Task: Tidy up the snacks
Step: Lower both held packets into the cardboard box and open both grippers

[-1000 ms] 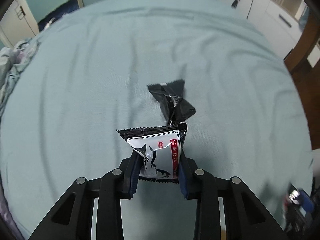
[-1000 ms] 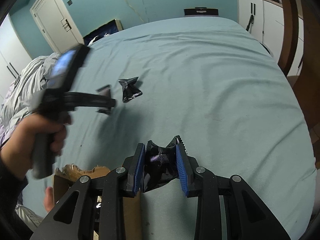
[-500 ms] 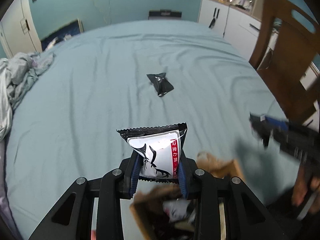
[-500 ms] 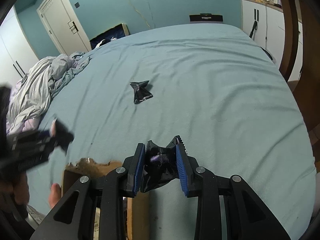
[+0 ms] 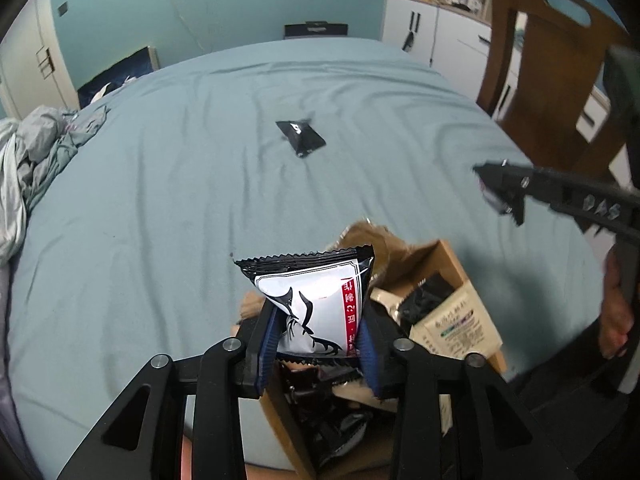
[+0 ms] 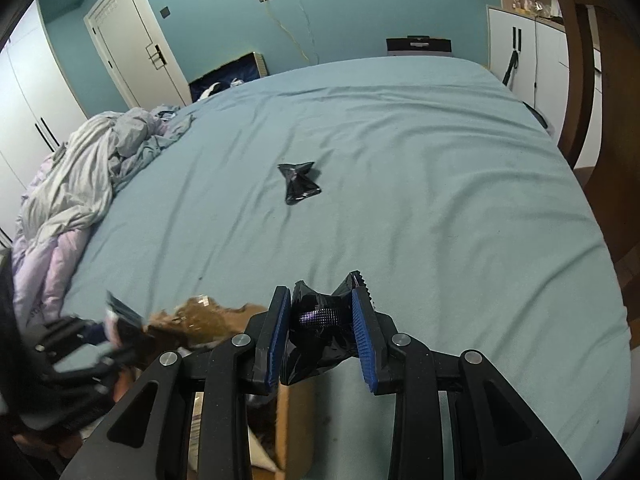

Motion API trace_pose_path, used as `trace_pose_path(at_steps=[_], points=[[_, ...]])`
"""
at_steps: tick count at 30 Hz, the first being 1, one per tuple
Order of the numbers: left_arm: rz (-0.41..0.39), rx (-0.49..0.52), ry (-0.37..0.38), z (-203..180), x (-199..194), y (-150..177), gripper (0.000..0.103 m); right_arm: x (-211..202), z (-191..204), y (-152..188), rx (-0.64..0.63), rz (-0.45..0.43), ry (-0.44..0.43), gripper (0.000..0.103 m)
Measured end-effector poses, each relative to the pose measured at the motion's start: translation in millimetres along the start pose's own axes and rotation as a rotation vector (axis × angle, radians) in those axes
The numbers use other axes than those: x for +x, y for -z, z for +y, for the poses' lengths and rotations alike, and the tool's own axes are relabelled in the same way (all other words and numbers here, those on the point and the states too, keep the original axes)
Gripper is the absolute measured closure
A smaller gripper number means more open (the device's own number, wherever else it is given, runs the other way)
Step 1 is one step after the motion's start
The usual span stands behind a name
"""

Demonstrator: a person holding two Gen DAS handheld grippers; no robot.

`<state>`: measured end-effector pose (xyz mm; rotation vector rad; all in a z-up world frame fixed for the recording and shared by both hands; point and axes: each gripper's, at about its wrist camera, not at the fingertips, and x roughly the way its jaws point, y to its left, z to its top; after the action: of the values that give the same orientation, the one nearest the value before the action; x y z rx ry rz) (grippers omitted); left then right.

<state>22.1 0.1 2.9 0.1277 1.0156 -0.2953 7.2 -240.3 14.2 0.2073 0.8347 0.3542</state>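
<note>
My left gripper (image 5: 319, 332) hovers over the open cardboard box (image 5: 448, 254). A white-and-black snack packet (image 5: 316, 292) stands upright between its blue pads, which still touch it while the jaws are opening. My right gripper (image 6: 322, 316) is shut on a crumpled black packet (image 6: 316, 352), just past the box's torn flap (image 6: 208, 316). Another black packet (image 5: 301, 138) (image 6: 299, 186) lies alone on the teal bed sheet. The box holds a beige sachet (image 5: 456, 326) and several dark packets.
Crumpled grey bedding (image 6: 80, 168) is heaped along the bed's left side. A wooden chair (image 5: 552, 80) and white cabinets (image 5: 440, 36) stand to the right. A hand (image 5: 616, 320) grips the right tool's handle.
My left gripper has pulled back from over the bed to above the box, carrying the white-and-black packet; its pads now stand slightly wider. The right gripper shifted only a little, still gripping.
</note>
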Motion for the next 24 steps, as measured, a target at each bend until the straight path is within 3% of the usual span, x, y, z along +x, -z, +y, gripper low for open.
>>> trace_pose_path(at_steps=[4,5,13,24], points=[[-0.03,0.01,-0.025,-0.5,-7.3,-1.8,0.035,-15.4,5.0,4.0,-0.015,-0.029,-0.018,0.074],[-0.038,0.0,-0.03,1.5,-8.8,-2.3,0.034,-19.7,4.9,6.5,-0.015,-0.036,-0.025,0.074],[-0.036,-0.107,-0.092,31.4,-9.2,-5.1,0.03,-32.9,1.5,24.8,-0.015,-0.034,-0.068,0.074],[0.003,-0.141,-0.129,42.8,-0.5,-7.1,0.03,-9.0,35.4,20.1,-0.143,0.03,-0.179,0.073]])
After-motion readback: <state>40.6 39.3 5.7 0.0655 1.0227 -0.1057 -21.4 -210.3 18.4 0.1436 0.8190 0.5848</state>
